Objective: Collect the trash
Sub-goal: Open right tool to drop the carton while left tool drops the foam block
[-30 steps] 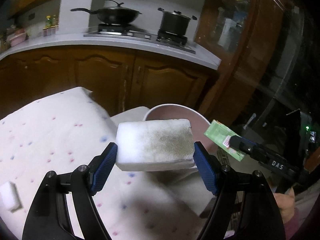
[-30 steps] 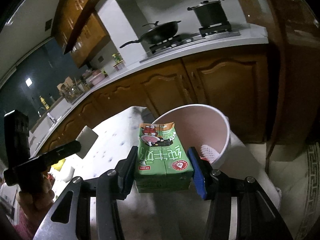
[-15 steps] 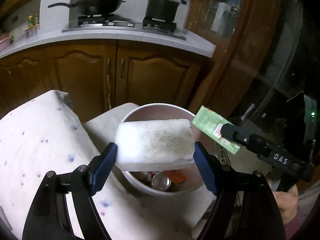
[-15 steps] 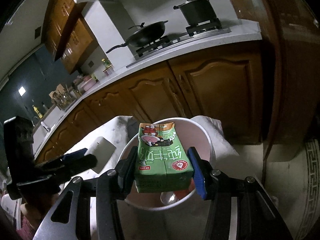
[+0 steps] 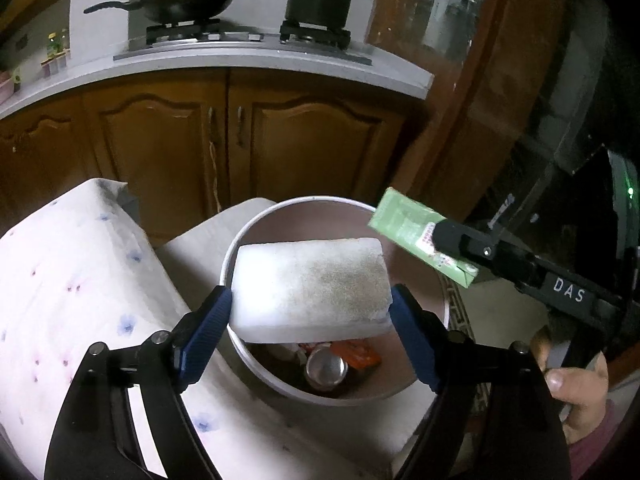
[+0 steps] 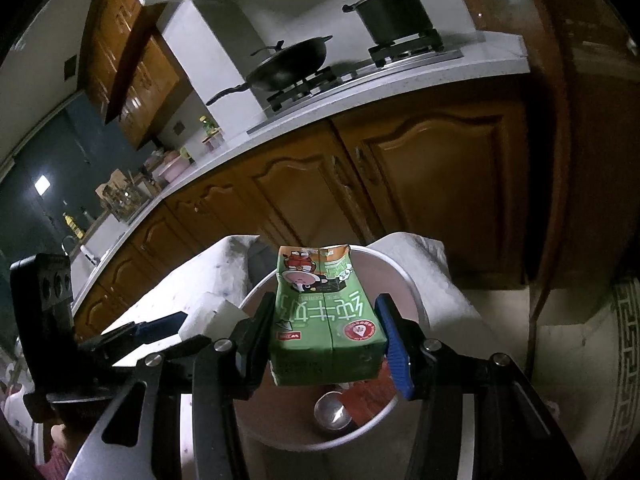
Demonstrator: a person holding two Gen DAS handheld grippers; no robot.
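My left gripper is shut on a white sponge block and holds it above the mouth of the round pink-walled trash bin. My right gripper is shut on a green milk carton, held over the same bin. In the left wrist view the carton and the right gripper sit over the bin's right rim. A metal can and orange wrappers lie at the bin's bottom.
A table with a white dotted cloth lies left of the bin. Brown cabinets and a counter with a wok and a pot stand behind. A patterned rug lies on the floor at right.
Both grippers have moved from over the table edge to above the bin opening, still holding the sponge and the carton. The bin's contents have come into view.
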